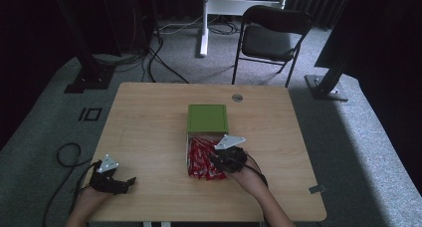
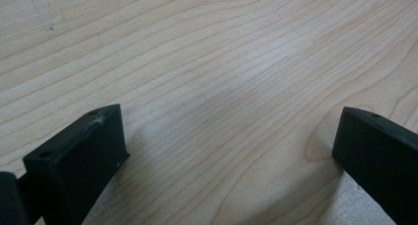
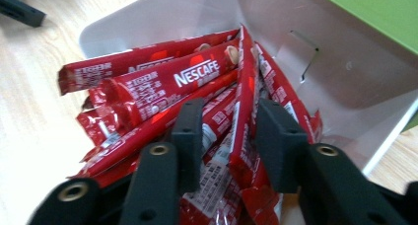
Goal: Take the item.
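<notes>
I've sunk my right gripper [image 3: 224,136], jaws narrowed around Nescafé sachets [image 3: 197,74] in the open white box [image 3: 345,72] without pinching yet, while my left gripper [image 2: 229,151] rests wide open on the table [image 2: 207,52], out of the way.

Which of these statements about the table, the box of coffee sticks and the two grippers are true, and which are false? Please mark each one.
1. The red coffee sticks lie in an open white box. True.
2. The box's lid is blue. False: it is green.
3. The right gripper has its jaws down among the coffee sticks. True: sticks lie between the jaws, though whether the pads already press on one cannot be told.
4. The left gripper holds a coffee stick. False: its jaws stand wide apart over the bare wooden table.
5. A folding chair stands on the floor beyond the table. True.
</notes>
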`<state>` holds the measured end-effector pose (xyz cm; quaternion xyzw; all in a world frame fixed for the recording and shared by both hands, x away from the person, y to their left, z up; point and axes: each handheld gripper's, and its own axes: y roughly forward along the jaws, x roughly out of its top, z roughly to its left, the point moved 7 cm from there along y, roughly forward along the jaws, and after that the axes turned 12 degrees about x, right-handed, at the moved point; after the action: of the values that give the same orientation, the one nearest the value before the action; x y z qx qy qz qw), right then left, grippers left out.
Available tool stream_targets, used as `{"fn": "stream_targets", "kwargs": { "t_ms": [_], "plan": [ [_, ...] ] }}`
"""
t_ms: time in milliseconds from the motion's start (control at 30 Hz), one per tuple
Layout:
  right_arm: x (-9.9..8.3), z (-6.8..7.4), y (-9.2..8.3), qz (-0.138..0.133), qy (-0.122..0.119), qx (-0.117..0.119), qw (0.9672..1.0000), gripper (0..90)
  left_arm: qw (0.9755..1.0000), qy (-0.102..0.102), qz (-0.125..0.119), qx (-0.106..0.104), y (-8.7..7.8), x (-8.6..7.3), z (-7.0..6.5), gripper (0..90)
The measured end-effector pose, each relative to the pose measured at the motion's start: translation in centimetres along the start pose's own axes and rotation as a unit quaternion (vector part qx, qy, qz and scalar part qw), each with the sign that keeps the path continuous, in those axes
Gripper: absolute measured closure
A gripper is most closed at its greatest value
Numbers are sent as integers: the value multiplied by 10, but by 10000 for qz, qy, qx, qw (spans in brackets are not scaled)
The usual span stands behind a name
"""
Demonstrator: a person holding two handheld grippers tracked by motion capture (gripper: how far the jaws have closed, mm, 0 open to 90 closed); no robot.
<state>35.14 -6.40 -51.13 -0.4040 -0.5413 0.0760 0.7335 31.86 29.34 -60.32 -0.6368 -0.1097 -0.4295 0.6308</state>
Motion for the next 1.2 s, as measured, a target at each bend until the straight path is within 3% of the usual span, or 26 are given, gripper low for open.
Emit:
{"fn": "stream_targets", "kwargs": {
  "t_ms": [233,500,667,833,1200],
  "plan": [
    [-1,-3,6,139,119,-141,9997,667,10000,-1,0,1,0,0,0,6],
    [-2,-6,10,178,161,-303,9993,823,10000,-1,0,0,0,0,0,7],
    [-1,-6,8,174,74,-365,9992,842,10000,-1,0,0,0,0,0,7],
    [3,-5,-3,45,139,-181,9997,846,10000,-2,1,-1,0,0,0,7],
    [7,0,-20,-279,211,-61,9994,846,10000,2,6,-3,0,0,0,7]
  ]
}}
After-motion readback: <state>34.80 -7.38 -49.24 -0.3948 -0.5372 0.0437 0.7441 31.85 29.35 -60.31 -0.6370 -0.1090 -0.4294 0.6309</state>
